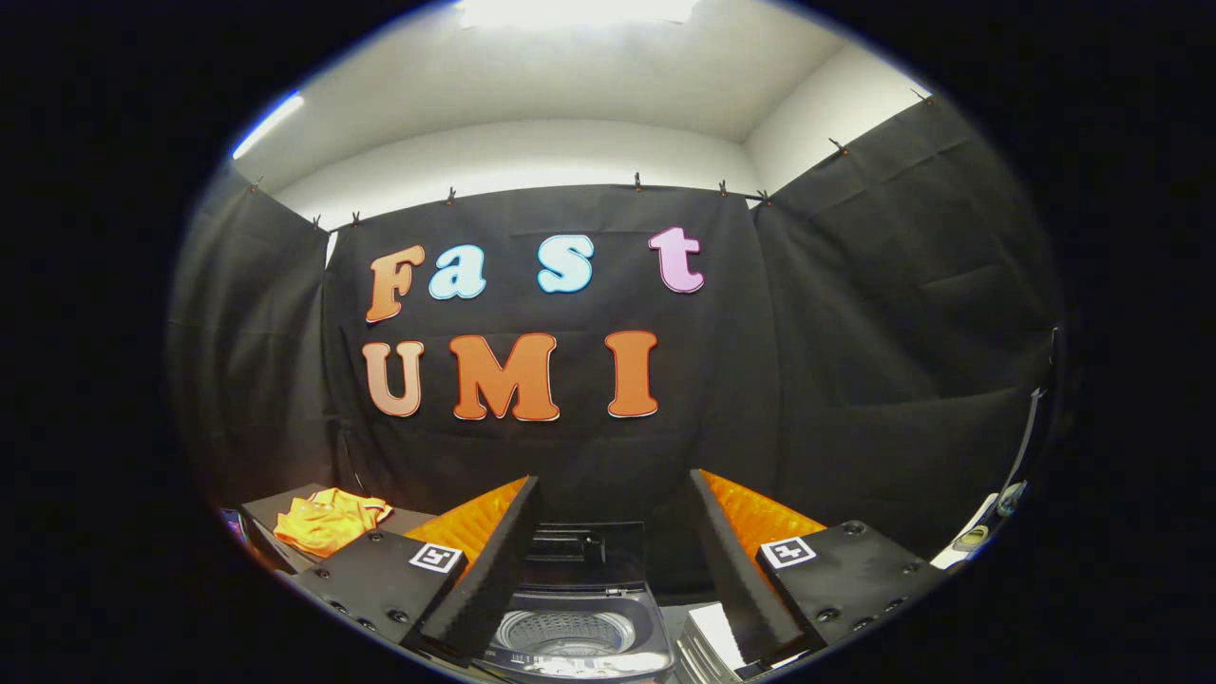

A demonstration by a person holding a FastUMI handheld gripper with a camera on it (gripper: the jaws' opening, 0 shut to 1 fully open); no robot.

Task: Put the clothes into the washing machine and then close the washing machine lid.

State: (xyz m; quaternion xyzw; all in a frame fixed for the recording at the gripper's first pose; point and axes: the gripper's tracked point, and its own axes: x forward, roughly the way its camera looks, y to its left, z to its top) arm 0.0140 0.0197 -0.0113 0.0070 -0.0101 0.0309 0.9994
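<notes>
My gripper (608,560) hangs with fingers spread wide, nothing between them but the open washing machine (578,622) below. The orange clothes (328,520) lie on a dark surface (404,519) beyond my left finger.

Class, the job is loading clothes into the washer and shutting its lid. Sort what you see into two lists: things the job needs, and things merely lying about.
Needed:
- orange garment, on a dark surface beyond the fingers
- washing machine, lid up, drum visible between the fingers
- gripper, fingers open, holding nothing

Lying about:
- small items on a white surface, too small to identify
</notes>
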